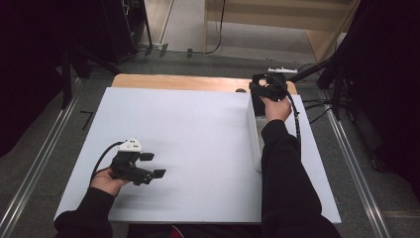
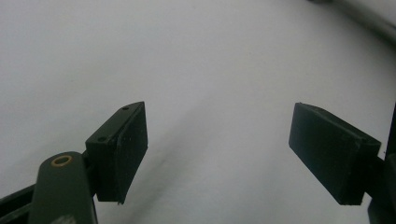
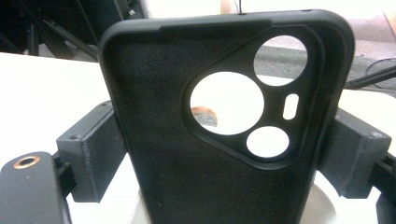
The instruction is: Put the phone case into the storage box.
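Gripping a black phone case (image 3: 205, 154) (cutouts clear up close), right tool (image 3: 219, 163); left tool (image 2: 219, 154) open

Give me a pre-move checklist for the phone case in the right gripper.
1. Right gripper shut on the phone case, a jaw pad on each side: ok.
2. Case upright, camera cutouts on top: ok.
3. Left gripper open, nothing between its jaws: ok.
4. White box under the right hand, on the table: ok.
5. Whether the case touches the box: cannot tell.
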Demonstrator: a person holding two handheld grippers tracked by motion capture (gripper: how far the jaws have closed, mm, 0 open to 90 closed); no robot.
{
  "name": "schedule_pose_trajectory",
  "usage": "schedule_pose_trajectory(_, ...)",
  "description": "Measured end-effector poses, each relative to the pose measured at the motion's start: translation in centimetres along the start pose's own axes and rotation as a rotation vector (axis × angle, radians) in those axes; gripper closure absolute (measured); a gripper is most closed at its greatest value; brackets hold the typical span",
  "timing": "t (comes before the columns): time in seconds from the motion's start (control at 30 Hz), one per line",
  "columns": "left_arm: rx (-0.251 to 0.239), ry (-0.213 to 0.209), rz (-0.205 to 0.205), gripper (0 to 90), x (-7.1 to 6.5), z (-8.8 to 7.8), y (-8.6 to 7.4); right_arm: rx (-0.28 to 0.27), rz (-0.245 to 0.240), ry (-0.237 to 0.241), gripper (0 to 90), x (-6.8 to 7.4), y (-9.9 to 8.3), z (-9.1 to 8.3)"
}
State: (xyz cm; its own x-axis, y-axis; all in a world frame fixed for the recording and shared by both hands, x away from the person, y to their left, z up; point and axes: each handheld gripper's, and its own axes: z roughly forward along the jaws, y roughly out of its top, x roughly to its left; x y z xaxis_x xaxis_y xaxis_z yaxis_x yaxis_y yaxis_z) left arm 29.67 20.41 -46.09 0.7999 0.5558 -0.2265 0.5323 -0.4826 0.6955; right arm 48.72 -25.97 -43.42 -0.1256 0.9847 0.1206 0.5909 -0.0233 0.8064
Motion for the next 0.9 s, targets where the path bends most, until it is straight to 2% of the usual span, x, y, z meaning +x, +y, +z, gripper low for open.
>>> schedule_pose_trajectory(0.23,0.0,0.0,0.001,19.3,0.0,0.0,0.0,0.036,0.019,0.03,9.1,-0.5,0.0,0.1)
schedule_pose_trajectory(0.47,-0.001,-0.001,0.002,19.2,0.1,0.1,0.0,0.039,0.031,0.051,7.4,-0.7,0.1,-0.1)
schedule_pose_trajectory(0.57,0.0,0.0,0.002,19.2,0.1,0.1,0.0,0.022,0.021,0.047,0.6,-0.7,0.3,-0.1)
schedule_pose_trajectory(0.63,0.001,0.0,0.001,19.2,0.0,0.2,0.0,0.019,0.012,0.055,0.6,-0.7,0.4,-0.2)
schedule_pose_trajectory(0.77,0.014,-0.002,0.003,19.2,0.0,0.2,0.1,0.049,-0.004,0.063,0.6,-0.7,0.7,-0.3)
schedule_pose_trajectory(0.9,0.008,-0.003,0.002,19.2,0.0,0.2,0.0,0.045,0.002,0.067,0.6,-0.8,1.3,-0.6)
